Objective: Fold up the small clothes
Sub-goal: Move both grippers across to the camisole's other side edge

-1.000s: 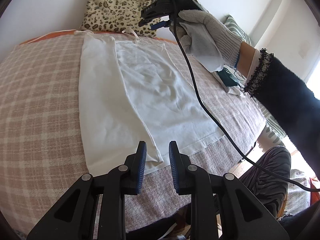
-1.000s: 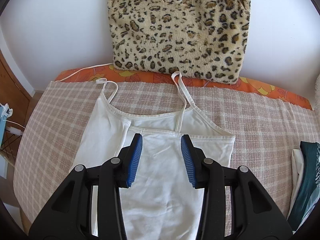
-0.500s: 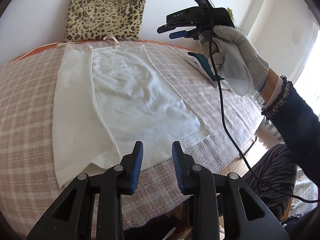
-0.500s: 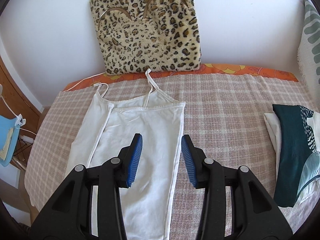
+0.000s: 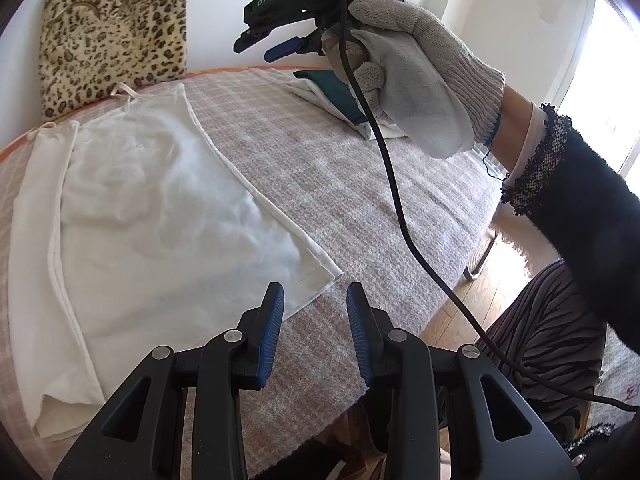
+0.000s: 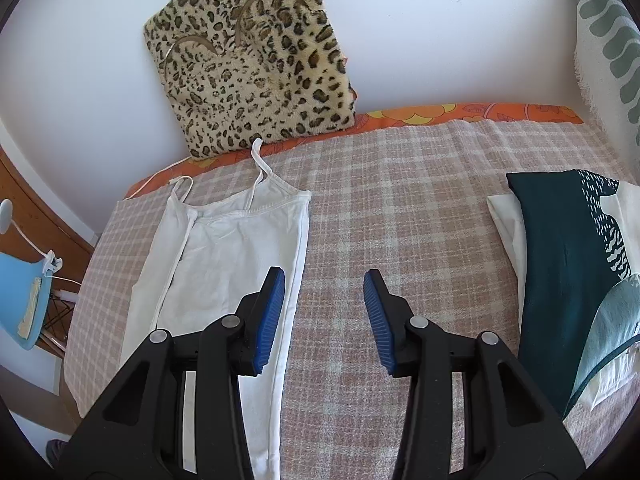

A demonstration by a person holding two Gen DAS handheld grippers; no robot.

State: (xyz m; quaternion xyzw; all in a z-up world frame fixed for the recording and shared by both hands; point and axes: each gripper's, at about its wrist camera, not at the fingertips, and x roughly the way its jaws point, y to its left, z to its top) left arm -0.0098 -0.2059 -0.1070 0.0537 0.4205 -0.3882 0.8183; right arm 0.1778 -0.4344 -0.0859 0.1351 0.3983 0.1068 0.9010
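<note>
The camisole (image 6: 224, 264) lies flat on the blanket (image 6: 400, 216) that covers the bench, with its straps toward the wall. Behind the straps a cushion (image 6: 256, 64) leans against the wall. To the right, well apart from the camisole, a pile of folded clothes (image 6: 560, 264) rests on the same blanket. The right gripper (image 6: 324, 316) hangs over the bare blanket just beside the camisole's right edge, and the left gripper (image 5: 316, 332) is near its lower corner.

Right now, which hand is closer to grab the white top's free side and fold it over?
Probably the left. The left gripper hangs open just above the white top's hem corner. The right gripper is held high in the air.
</note>
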